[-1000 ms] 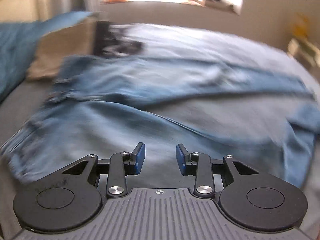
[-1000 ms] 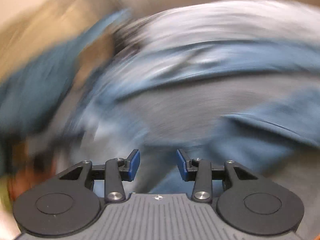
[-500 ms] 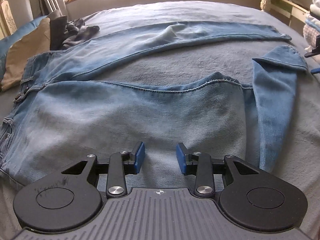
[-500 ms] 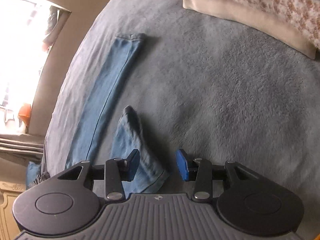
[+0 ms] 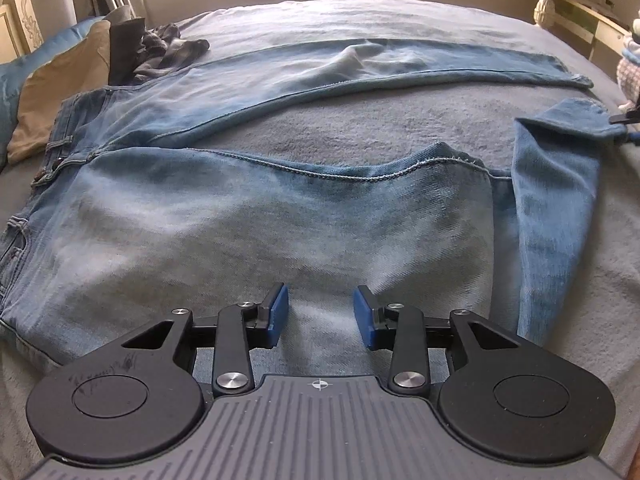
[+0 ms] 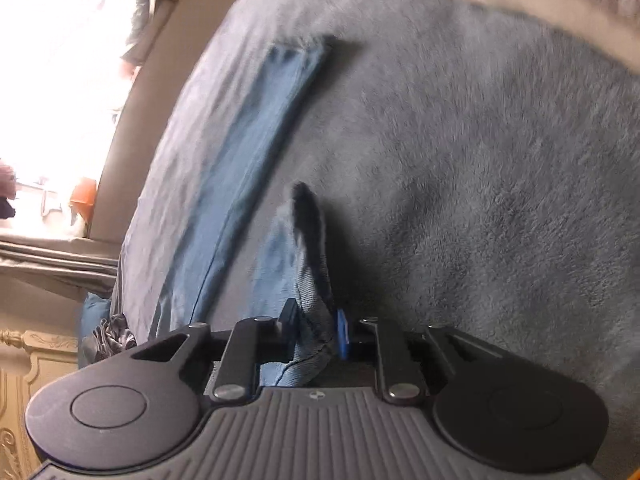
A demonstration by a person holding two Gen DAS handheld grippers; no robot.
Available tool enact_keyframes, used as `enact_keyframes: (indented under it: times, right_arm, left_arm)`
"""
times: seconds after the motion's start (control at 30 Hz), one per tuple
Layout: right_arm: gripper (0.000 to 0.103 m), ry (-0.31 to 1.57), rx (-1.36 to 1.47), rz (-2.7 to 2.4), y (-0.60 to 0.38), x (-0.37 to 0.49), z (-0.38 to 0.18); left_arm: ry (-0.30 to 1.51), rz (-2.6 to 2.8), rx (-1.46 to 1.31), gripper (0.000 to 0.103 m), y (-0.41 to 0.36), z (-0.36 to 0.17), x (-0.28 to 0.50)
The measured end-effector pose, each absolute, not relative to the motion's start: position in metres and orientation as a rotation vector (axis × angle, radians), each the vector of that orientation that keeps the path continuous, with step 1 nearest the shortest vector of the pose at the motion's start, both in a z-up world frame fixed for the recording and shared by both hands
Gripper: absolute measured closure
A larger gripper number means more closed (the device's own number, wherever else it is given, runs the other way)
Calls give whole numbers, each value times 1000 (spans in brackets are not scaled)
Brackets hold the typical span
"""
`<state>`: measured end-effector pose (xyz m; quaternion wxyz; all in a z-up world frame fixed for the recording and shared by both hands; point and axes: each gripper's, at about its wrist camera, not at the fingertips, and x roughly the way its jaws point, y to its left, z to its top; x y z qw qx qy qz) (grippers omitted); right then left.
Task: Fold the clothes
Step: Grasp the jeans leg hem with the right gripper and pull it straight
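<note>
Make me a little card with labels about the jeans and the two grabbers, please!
clothes: blue jeans spread on a grey blanket
near leg: bent, its hem folded back
far leg: lying straight
left gripper: open, over the near leg, gripping nothing
right gripper: jaws closing, the hem between its pads
also there: tan cloth and dark clothes beyond the waistband

no writing, label, brand or number can be read anywhere here. the left gripper's (image 5: 320, 316) black round disc carries only a faint scribble, not legible. a yellow item on the far shelf is too blurred to read.
</note>
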<state>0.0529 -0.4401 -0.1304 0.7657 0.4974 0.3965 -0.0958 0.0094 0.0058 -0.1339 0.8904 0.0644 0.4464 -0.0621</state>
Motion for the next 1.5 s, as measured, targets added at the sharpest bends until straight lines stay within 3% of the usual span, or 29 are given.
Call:
enact_keyframes:
  times: [0.23,0.47,0.77,1.07,1.23,1.33,1.5]
  right_arm:
    - [89,768,873,-173,-432,12,-74]
    - [90,797,708,-241,-453,-63,-42]
    - [90,972,687,-408,-486,-116,-76]
    - [90,887,678,-369,-486,-117,-58]
    - [85,1009,723,-451,-499,-118,-93]
    - [81,1029,653,-562,-505,-125,-105]
    - [80,963,344,-625,-482,-124,-77]
  left_arm:
    - [930,-135,137,67,7,-133,6]
    - [929,-143,144,66,9,-134,2]
    - [943,-138,151,66,8,-133,-2]
    - [960,-125,157,66,8,-131,-5]
    - [965,-121,160,65,8,-131,-5]
    - [969,-118,162,65,8,-130,-6]
    - [970,-113,164,64,8,-130,-6]
